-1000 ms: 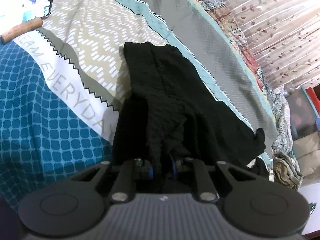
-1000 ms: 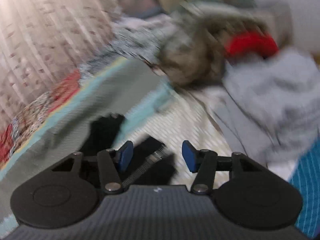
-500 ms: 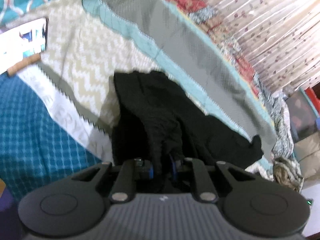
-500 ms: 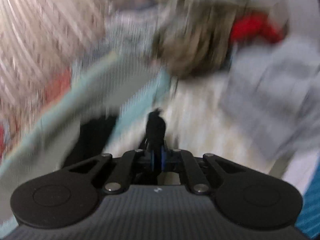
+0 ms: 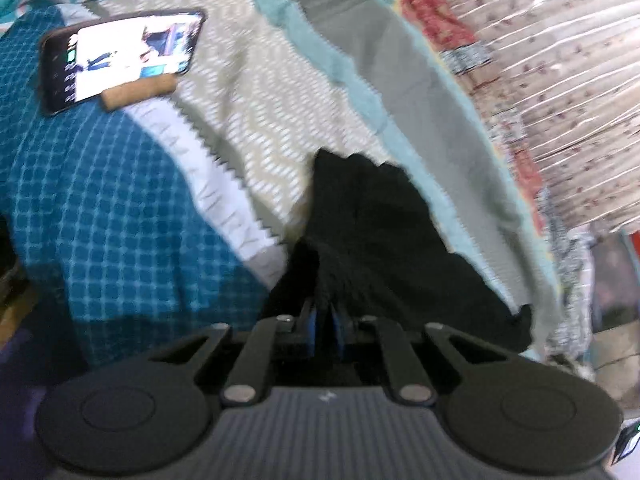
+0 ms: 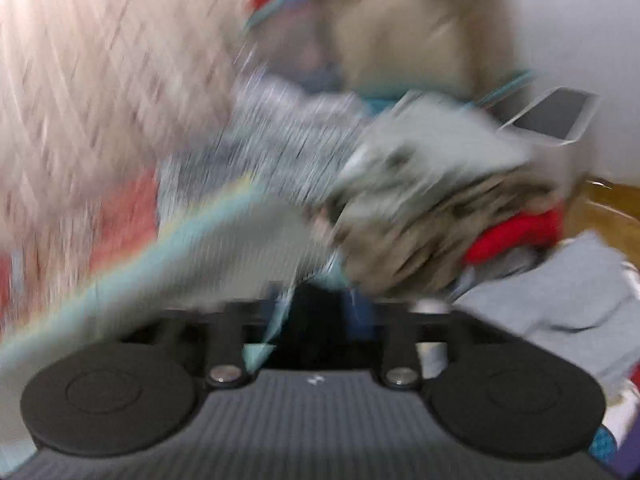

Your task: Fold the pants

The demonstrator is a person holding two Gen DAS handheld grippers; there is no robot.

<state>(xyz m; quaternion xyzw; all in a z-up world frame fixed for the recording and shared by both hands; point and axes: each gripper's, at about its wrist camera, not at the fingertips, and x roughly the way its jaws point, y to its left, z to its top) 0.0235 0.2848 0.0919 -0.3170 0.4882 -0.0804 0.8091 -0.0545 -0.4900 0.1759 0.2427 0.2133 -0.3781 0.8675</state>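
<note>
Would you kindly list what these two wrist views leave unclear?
- Right wrist: right gripper fingers smeared by motion blur; grip unreadable.
- Left wrist: near end of black pants hidden behind left gripper.
- Left wrist: phone screen too small to read.

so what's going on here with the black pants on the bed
A person with a gripper in each hand is folding black pants on a patterned bedspread. The left gripper is shut on a bunched part of the fabric, lifting it off the bed. The right gripper is badly blurred; its jaws have just been opening, with dark cloth apparently between them. A lit phone lies further up the bed.
</note>
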